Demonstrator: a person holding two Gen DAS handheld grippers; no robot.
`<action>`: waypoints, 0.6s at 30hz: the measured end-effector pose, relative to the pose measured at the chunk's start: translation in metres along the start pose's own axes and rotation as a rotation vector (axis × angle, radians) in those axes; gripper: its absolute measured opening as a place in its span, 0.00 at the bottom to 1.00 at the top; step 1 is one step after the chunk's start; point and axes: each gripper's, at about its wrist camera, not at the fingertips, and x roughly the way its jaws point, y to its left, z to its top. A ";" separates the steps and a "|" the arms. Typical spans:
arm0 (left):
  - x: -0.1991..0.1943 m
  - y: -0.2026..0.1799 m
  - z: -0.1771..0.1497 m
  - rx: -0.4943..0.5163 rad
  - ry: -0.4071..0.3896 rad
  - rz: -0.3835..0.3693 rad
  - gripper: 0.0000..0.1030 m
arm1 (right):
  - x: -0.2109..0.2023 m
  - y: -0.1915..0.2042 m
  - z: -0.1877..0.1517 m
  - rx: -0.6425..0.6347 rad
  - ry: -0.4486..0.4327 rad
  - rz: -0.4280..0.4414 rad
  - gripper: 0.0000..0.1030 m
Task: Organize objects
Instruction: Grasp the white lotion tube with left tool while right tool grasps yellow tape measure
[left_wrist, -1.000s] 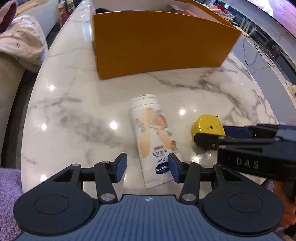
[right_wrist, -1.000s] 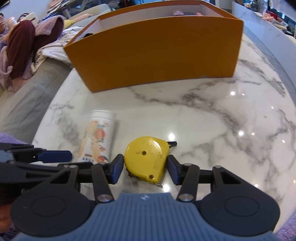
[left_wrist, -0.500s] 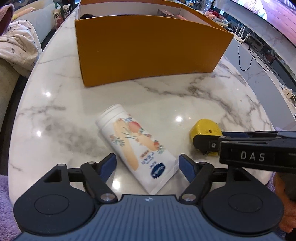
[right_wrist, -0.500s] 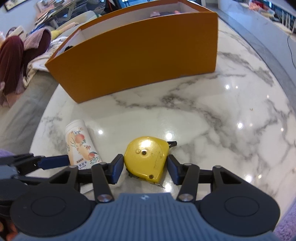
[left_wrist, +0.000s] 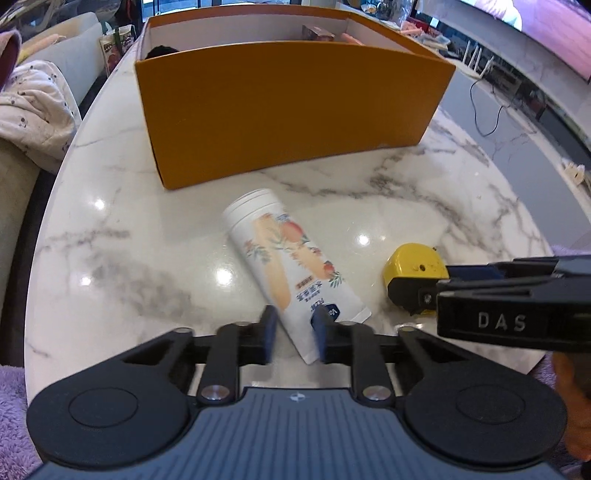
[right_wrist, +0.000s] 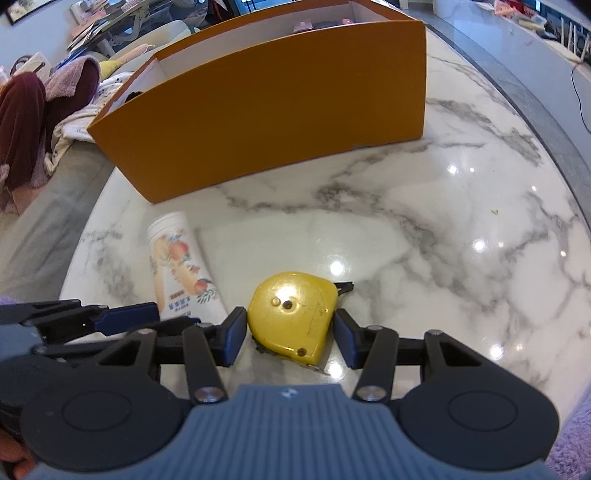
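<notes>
The left gripper (left_wrist: 293, 334) has just pinched shut on the white squeezy fruit-picture tube (left_wrist: 291, 266), ready to lift toward the orange cardboard box (left_wrist: 291, 110), while the right gripper (right_wrist: 290, 336) waits open around the yellow plastic tape measure (right_wrist: 291, 314).

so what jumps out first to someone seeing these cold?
The big orange box fills the back of the marble table, open-topped with a few items inside. In front of it, the left gripper pinches the flat end of a white peach-print tube lying on its side. Beside that, the right gripper straddles a yellow tape measure, pads apart from it.
</notes>
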 end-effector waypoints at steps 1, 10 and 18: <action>-0.002 0.002 0.000 -0.009 -0.008 -0.007 0.00 | 0.000 0.001 0.000 -0.003 0.001 0.005 0.52; -0.010 0.013 0.006 -0.109 -0.035 -0.036 0.28 | -0.006 0.009 0.000 -0.040 -0.031 0.012 0.51; -0.001 0.006 0.026 -0.172 -0.119 0.046 0.62 | -0.009 0.003 0.004 -0.060 -0.048 -0.030 0.52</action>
